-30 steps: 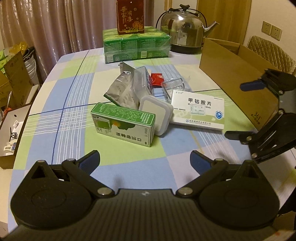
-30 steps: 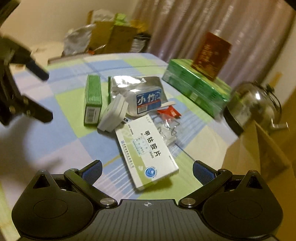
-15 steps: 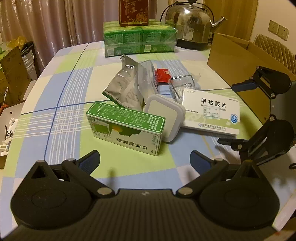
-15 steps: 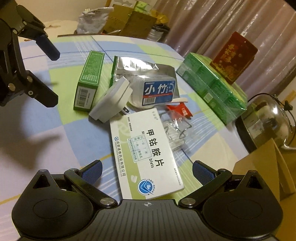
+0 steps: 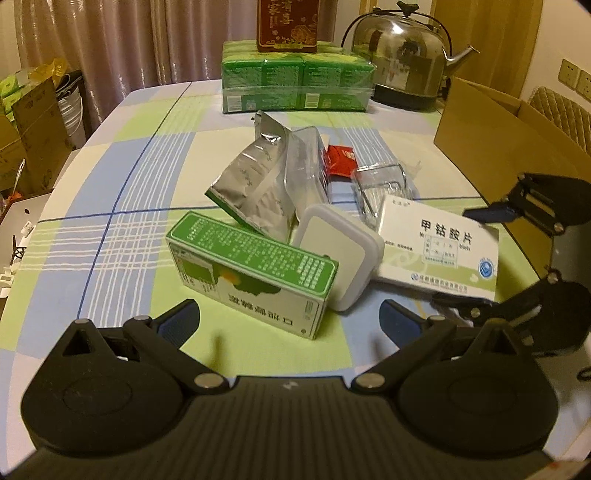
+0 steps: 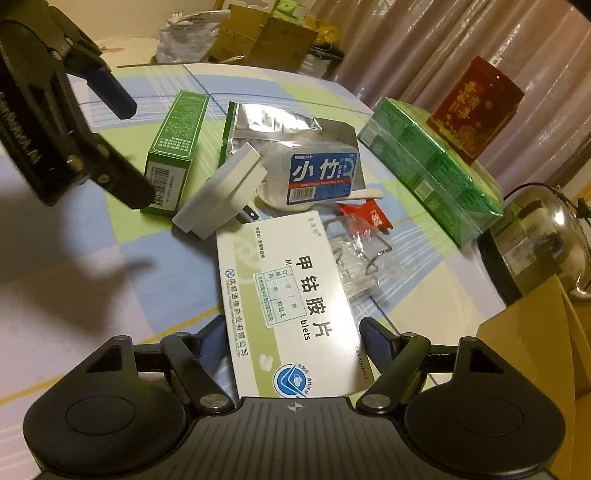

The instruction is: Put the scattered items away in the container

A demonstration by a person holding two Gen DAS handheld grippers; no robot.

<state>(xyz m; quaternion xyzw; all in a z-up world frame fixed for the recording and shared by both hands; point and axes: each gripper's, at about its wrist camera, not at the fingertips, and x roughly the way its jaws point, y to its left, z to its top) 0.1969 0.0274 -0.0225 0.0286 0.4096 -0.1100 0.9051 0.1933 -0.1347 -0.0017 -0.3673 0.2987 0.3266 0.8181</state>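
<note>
A pile of items lies on the checked tablecloth: a white medicine box (image 6: 291,306) (image 5: 439,251), a green box (image 5: 251,273) (image 6: 177,147), a white plug adapter (image 5: 340,262) (image 6: 221,192), a silver foil pouch (image 5: 258,188), a blue-labelled pack (image 6: 317,177), a red sachet (image 6: 365,214) and clear plastic packaging (image 5: 384,188). My right gripper (image 6: 291,339) straddles the near end of the white medicine box, jaws closed in on its sides. My left gripper (image 5: 290,321) is open and empty just in front of the green box. The cardboard box container (image 5: 498,144) stands at the right.
A wrapped stack of green packs (image 5: 295,81) with a red box (image 5: 288,22) on top and a steel kettle (image 5: 402,59) stand at the table's far end. Cardboard boxes and bags (image 5: 29,136) sit on the floor to the left.
Both grippers have moved forward toward the pile. The right jaws have narrowed around the end of the white medicine box. The left gripper has come up close to the green box.
</note>
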